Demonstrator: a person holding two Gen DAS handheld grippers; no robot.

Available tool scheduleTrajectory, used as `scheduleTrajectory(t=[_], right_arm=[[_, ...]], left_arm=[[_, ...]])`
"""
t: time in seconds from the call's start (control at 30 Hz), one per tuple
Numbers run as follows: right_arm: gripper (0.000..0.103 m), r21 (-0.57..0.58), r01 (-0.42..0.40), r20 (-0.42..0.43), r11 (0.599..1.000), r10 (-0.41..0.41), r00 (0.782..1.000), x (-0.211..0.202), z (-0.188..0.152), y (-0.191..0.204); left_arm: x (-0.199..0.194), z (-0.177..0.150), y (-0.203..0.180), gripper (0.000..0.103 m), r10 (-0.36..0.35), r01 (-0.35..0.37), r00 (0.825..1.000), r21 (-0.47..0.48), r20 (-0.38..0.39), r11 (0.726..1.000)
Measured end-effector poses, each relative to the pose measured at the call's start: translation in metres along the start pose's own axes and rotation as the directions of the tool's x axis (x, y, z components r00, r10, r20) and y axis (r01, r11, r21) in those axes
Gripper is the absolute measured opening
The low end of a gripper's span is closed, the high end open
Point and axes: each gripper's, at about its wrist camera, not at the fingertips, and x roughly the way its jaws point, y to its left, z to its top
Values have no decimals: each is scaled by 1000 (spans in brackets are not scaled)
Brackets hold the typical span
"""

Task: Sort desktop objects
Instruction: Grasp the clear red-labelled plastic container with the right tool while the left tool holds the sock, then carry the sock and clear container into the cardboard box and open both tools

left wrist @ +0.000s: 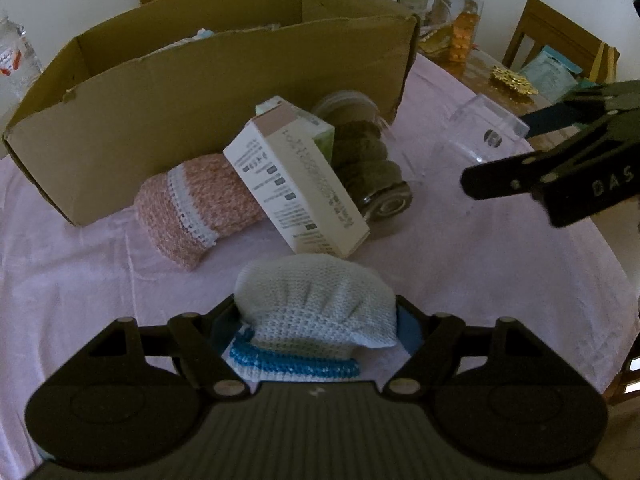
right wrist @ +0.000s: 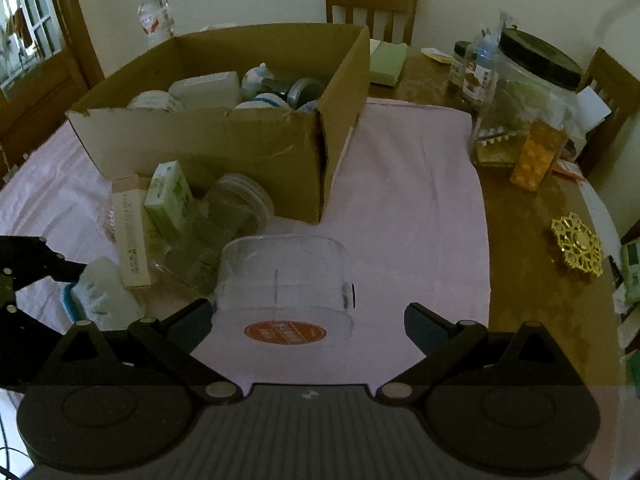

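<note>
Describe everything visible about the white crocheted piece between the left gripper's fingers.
The white crocheted piece looks like soft knitted yarn, domed and ribbed, with a bright blue band along its near edge. It lies on the pink cloth, between the left gripper fingers, whose blue pads flank both sides; contact looks likely. The white carton lies just beyond it, apart.

A matt corrugated cardboard box (right wrist: 224,140), a knitted white pouch (left wrist: 316,304), a clear glossy plastic container (right wrist: 284,280) and pink cloth (right wrist: 408,184) are seen.
</note>
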Motion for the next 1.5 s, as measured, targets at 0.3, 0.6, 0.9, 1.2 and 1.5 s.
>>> scheduleTrajectory(t=[0.3, 0.6, 0.9, 1.2, 1.5], right_arm=[[101, -75, 3, -5, 997, -3, 1000, 13, 7, 19], [80, -124, 17, -37, 992, -22, 999, 15, 9, 21], [80, -166, -15, -68, 986, 4, 998, 8, 12, 23], [80, -225, -65, -85, 972, 47, 995, -10, 21, 27], [80, -308, -98, -64, 946, 82, 995, -33, 36, 35]], left_arm=[[-1, -1, 3, 78, -10, 10, 1000, 1, 6, 1000], [-5, 1, 4, 74, -11, 11, 1000, 3, 6, 1000], [-23, 4, 10, 74, -21, 21, 1000, -8, 20, 1000], [-48, 16, 21, 74, -10, 12, 999, -27, 49, 1000], [-70, 39, 29, 74, 6, -1, 995, -49, 95, 999]])
